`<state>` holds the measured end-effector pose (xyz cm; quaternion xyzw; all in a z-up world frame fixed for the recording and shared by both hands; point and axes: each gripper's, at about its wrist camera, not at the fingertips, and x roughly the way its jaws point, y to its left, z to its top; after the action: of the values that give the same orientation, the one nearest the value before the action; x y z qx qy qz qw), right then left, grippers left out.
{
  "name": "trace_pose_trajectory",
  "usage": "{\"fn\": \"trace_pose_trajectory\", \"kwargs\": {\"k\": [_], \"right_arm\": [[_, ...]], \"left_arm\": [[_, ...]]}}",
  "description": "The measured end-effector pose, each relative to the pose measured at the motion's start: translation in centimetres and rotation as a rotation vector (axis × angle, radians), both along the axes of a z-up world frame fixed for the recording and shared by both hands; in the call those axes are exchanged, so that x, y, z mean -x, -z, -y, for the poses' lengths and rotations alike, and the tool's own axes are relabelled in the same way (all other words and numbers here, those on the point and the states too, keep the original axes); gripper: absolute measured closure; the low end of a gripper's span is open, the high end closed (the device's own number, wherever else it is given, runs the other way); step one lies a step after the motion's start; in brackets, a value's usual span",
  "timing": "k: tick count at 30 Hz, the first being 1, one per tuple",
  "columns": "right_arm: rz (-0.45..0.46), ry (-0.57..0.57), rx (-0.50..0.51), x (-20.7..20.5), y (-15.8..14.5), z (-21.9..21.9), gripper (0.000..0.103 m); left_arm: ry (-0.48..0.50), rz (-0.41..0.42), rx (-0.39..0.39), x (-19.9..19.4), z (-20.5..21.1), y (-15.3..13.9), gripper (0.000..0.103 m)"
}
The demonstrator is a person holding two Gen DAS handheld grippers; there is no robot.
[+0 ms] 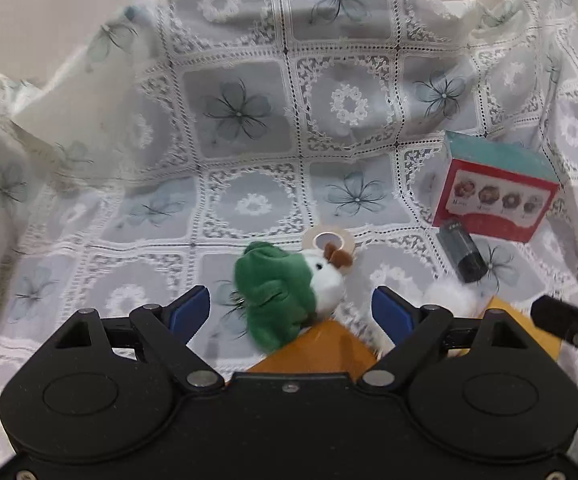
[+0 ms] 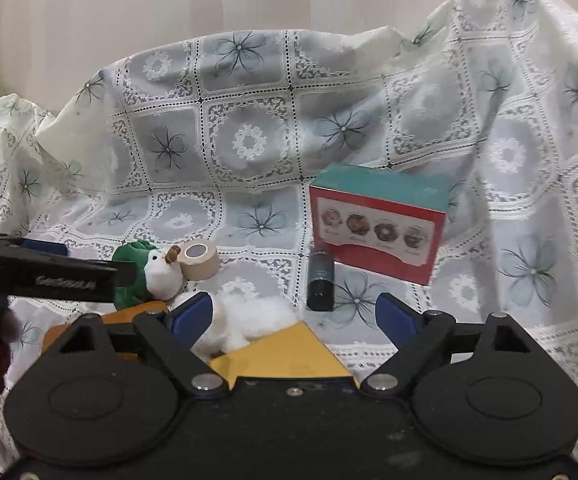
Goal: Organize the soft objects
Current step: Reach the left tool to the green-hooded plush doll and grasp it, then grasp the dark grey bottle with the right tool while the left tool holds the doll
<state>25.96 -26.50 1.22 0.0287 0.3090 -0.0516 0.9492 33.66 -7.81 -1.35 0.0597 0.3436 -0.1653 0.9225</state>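
Plush toy (image 1: 285, 292) lies between left tongs (image 1: 291, 312) — untouched.

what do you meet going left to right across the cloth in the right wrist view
green and white plush toy → beige roll of tape → white cotton fluff → dark cylindrical bottle lying on the cloth → red and teal box with donut pictures

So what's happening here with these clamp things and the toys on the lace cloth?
A person is tidying soft things with two hand-held grippers. The left gripper is open, with the green-and-white plush toy lying between its fingers, apparently unpinched. The right gripper is also open, near the white cotton fluff. Both soft things lie partly on yellow-orange cardboard. The beige tape roll, dark cylinder and red doughnut-picture box sit untouched.
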Motion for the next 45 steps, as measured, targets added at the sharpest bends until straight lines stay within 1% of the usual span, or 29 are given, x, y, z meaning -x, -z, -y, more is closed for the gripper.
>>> {"fn": "trace_pose_trajectory", "kwargs": {"k": [2, 6, 14, 16, 17, 19, 21, 24, 27, 29, 31, 34, 36, 37, 38, 39, 40, 41, 42, 45], "right_arm": [[0.003, -0.007, 0.012, -0.5, 0.1, 0.0, 0.015], [-0.012, -0.028, 0.02, -2.1, 0.5, 0.4, 0.017], [-0.098, -0.005, -0.073, -4.7, 1.6, 2.0, 0.024], [-0.112, 0.001, -0.074, -5.2, 1.9, 2.1, 0.024], [-0.122, 0.004, -0.071, -5.5, 2.1, 2.1, 0.026], [-0.138, 0.002, -0.078, -6.2, 2.3, 2.3, 0.028], [-0.163, 0.01, -0.083, -7.0, 2.6, 2.7, 0.031], [-0.205, 0.03, -0.096, -8.5, 3.0, 3.2, 0.035], [-0.252, 0.037, -0.129, -10.0, 3.7, 3.9, 0.036], [-0.293, 0.041, -0.161, -11.3, 4.4, 4.2, 0.036], [-0.332, 0.066, -0.173, -12.3, 5.2, 4.2, 0.036], [-0.408, 0.083, -0.194, -14.0, 6.5, 3.7, 0.037], [-0.44, 0.056, -0.247, -14.9, 7.1, 3.1, 0.04], [-0.421, 0.024, -0.289, -15.0, 7.0, 2.9, 0.041], [-0.389, -0.02, -0.339, -14.9, 6.7, 2.7, 0.046], [-0.36, -0.055, -0.374, -14.8, 6.2, 2.5, 0.046], [-0.338, -0.066, -0.373, -14.7, 5.8, 2.3, 0.046], [-0.316, -0.072, -0.354, -14.5, 5.4, 2.1, 0.046], [-0.293, -0.079, -0.318, -14.3, 4.9, 1.9, 0.046], [-0.262, -0.068, -0.171, -13.8, 4.2, 1.6, 0.046]], "left_arm": [[0.0, -0.033, 0.005, -1.2, 0.5, 0.3, 0.018], [-0.007, -0.093, -0.013, -3.2, 1.6, 1.3, 0.019], [-0.025, -0.156, -0.064, -6.2, 3.3, 3.3, 0.02], [-0.041, -0.166, -0.076, -6.6, 3.1, 3.6, 0.035], [-0.038, -0.175, -0.071, -6.8, 2.9, 3.7, 0.035], [-0.027, -0.191, -0.034, -7.1, 2.0, 3.5, 0.037], [-0.025, -0.195, -0.021, -7.2, 1.3, 3.2, 0.04], [-0.034, -0.17, -0.063, -7.0, 0.5, 2.7, 0.042], [-0.052, -0.152, -0.099, -7.0, -0.7, 2.6, 0.043], [-0.064, -0.172, -0.105, -7.5, -1.6, 3.0, 0.042], [-0.06, -0.19, -0.092, -7.9, -2.0, 3.4, 0.039], [-0.051, -0.179, -0.111, -8.0, -1.7, 3.5, 0.038], [-0.052, -0.175, -0.143, -8.1, -1.2, 3.8, 0.038], [-0.055, -0.181, -0.153, -8.2, -1.1, 4.1, 0.038], [-0.06, -0.198, -0.153, -8.4, -1.1, 4.6, 0.037], [-0.062, -0.231, -0.142, -8.8, -1.3, 5.1, 0.037], [-0.073, -0.258, -0.125, -9.2, -1.6, 5.6, 0.035], [-0.076, -0.25, -0.104, -9.2, -1.9, 5.7, 0.035], [-0.074, -0.25, -0.1, -9.1, -2.0, 5.7, 0.035], [-0.071, -0.248, -0.103, -9.0, -2.0, 5.7, 0.035]]}}
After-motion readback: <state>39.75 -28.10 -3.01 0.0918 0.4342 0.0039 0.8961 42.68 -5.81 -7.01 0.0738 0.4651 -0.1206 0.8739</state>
